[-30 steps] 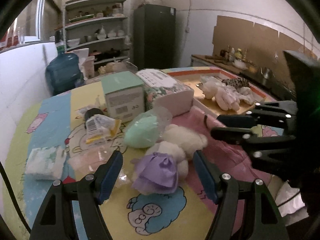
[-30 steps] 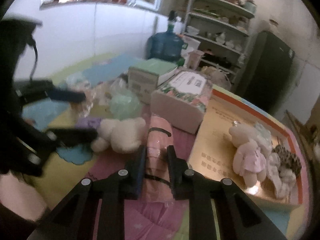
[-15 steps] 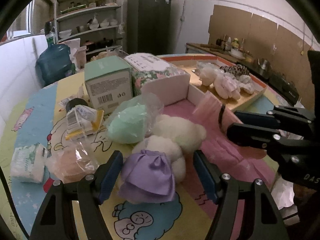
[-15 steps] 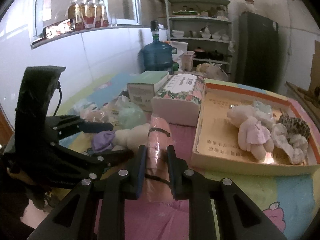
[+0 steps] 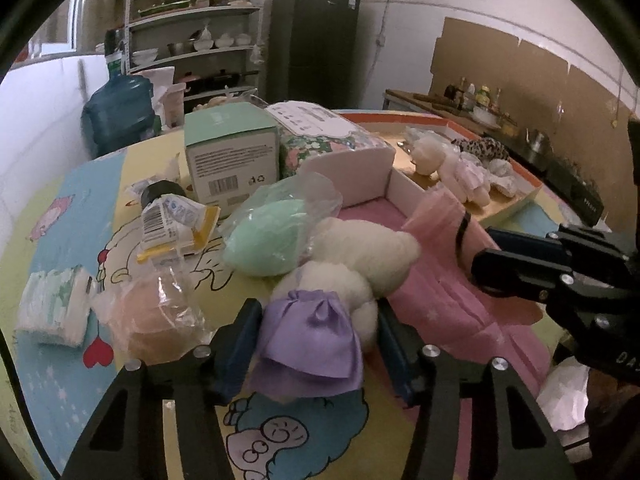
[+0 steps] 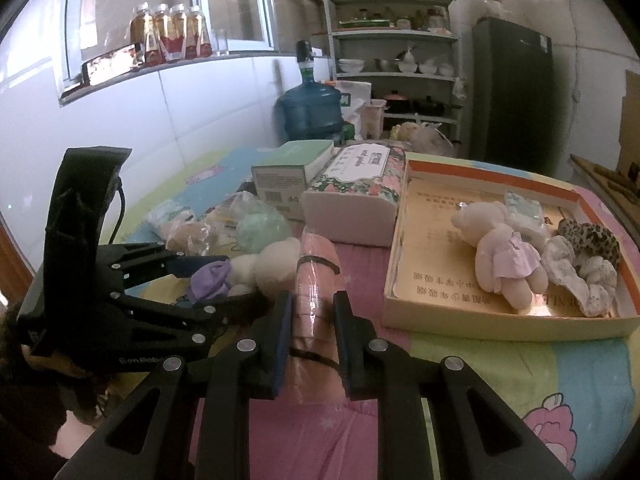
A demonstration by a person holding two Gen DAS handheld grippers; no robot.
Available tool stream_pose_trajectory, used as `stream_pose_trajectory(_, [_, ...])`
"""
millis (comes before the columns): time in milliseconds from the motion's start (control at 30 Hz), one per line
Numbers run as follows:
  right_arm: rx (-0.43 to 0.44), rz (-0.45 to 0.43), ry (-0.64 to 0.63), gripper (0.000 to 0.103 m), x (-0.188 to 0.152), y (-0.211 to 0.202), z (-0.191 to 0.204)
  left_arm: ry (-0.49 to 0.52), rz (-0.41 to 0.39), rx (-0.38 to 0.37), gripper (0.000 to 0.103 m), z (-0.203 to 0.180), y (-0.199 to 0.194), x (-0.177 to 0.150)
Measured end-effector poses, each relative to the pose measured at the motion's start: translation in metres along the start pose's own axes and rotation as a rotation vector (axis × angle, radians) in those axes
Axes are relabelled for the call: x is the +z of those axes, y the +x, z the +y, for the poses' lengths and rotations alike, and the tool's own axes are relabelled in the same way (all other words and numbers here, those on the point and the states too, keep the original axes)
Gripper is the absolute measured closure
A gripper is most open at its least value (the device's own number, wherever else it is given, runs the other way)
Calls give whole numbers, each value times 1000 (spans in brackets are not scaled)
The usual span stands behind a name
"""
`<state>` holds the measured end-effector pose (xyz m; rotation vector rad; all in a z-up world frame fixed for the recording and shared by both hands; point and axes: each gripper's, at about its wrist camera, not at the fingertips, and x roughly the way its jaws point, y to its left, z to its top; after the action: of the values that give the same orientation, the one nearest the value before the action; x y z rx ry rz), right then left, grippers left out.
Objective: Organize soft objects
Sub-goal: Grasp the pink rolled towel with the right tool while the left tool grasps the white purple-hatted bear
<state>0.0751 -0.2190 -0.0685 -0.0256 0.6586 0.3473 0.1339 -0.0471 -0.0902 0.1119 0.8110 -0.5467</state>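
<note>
the step in hand looks like a double pick-up, with both tools taking soft things off the table to sort them. the left gripper (image 5: pixel 316 344) is closing around the white teddy bear (image 5: pixel 352 264), whose purple dress (image 5: pixel 310 340) sits right between its blue pads. the pads stand just beside the dress on either side, and i cannot tell that they press on it yet. the bear's head lies just ahead of the fingers, next to a green ball in a plastic bag (image 5: pixel 266 240).

the right gripper (image 6: pixel 312 320) is nearly closed and clamped on a pink rolled bundle (image 6: pixel 314 280) tied with black bands, which sticks out forward past its fingertips.

ahead and to the right of the right gripper is the shallow cardboard tray (image 6: pixel 500 324), already holding a pink-dressed bear (image 6: pixel 504 256) and some scrunchies (image 6: pixel 588 240).

next, i judge, the left jaws need to finish closing on the bear's body, not only the slippery dress fabric, before lifting. then each item likely has to travel to the tray, clearing its near wall.
</note>
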Motion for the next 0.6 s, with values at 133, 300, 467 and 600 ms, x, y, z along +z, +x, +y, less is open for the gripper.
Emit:
stream_pose_trajectory(133, [0,0,0,82,0,0,0,-31,-15,-16,48,4,-5,-1])
stream_pose_trajectory(300, [3,-6,4,82,0,-2,0,-44,-37,-18,48,3,-13,-1])
stream_pose_trajectory(467, [12,-18,12,82,1,-5,-1,-56,-65,-13,51,0,-21,-2])
stream_pose_trajectory(600, [23,-34,16,82,1,-9,-2,-80,-102,-16,54,-1,-30,-2])
